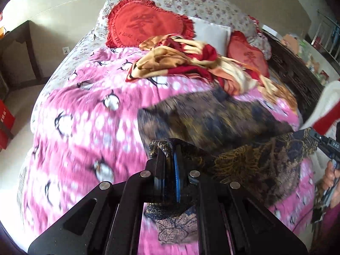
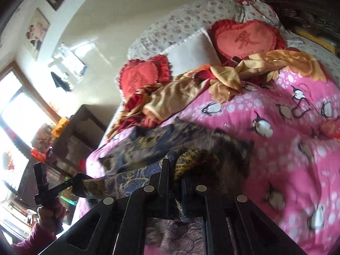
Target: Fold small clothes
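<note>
A dark garment point(image 1: 261, 159) with a gold, brown and navy pattern is stretched taut between my two grippers above a pink penguin quilt point(image 1: 85, 114). My left gripper point(image 1: 170, 148) is shut on one bunched corner of it. The right gripper point(image 1: 316, 137) grips the other end at the frame's right edge. In the right wrist view my right gripper point(image 2: 174, 163) is shut on a bunched corner of the garment point(image 2: 197, 159). There the left gripper point(image 2: 72, 182) pinches the far corner at lower left, held by a hand point(image 2: 51, 214). The garment's hanging part trails blurred over the quilt point(image 2: 286, 148).
A crumpled red and gold cloth point(image 1: 191, 63) lies on the quilt beyond the garment. Two red heart pillows point(image 1: 144, 27) point(image 1: 248, 59) and a white pillow point(image 1: 212, 34) sit at the bed's head. A dark wooden cabinet point(image 2: 80, 131) stands beside the bed.
</note>
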Demonstrator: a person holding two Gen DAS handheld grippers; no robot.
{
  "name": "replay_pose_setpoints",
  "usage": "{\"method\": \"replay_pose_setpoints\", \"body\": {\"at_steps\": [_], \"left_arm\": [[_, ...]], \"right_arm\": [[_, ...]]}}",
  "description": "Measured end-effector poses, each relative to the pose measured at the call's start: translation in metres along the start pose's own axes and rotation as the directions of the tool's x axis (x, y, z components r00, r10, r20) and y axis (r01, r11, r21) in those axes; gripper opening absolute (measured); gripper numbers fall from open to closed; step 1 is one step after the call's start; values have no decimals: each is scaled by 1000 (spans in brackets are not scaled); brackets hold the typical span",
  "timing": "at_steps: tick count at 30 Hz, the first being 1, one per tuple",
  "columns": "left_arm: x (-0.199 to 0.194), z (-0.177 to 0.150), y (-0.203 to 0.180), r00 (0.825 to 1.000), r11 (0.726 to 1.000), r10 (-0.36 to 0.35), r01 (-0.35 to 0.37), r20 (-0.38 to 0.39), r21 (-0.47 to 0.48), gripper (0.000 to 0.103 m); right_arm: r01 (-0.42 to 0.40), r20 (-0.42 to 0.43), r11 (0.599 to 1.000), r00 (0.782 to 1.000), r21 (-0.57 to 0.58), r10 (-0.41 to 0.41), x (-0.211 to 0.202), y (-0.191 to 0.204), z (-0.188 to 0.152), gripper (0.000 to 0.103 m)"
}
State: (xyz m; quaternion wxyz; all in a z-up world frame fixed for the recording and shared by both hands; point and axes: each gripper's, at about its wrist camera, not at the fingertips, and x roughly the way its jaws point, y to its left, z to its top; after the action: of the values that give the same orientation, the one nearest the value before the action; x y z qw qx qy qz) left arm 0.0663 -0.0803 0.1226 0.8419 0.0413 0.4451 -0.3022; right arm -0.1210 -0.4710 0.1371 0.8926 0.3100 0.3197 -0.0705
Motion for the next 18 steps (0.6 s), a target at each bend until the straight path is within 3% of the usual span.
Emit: {"method": "replay_pose_setpoints", "body": {"at_steps": [5,8,10,11,12,14,18], "left_arm": [[46,23,18,996,997,-51,46,-77,-61,6],[49,25,25,990,993,-77,65,-119,-101,10],[35,24,30,993,992,-72,61,-90,-114,19],[29,24,31,995,993,-60,52,-74,-109,34],[19,23,31,998,994,-44,39,-51,-102,51],[4,19,28,999,996,-39,38,-18,-81,54],[-11,-6,2,998,997,-54,55,-25,46,54]], "right_arm": [[67,-50,994,997,82,-63,50,-33,22,10],[94,-63,989,994,111,-88,58,-44,23,23],[69,-12,992,998,109,-68,43,-43,19,35],[73,16,992,997,105,-75,34,-42,17,46],[78,38,992,996,100,-82,25,-40,15,47],[64,63,997,996,49,-67,6,-30,10,47],[60,-47,981,996,-186,-70,9,12,-19,30]]}}
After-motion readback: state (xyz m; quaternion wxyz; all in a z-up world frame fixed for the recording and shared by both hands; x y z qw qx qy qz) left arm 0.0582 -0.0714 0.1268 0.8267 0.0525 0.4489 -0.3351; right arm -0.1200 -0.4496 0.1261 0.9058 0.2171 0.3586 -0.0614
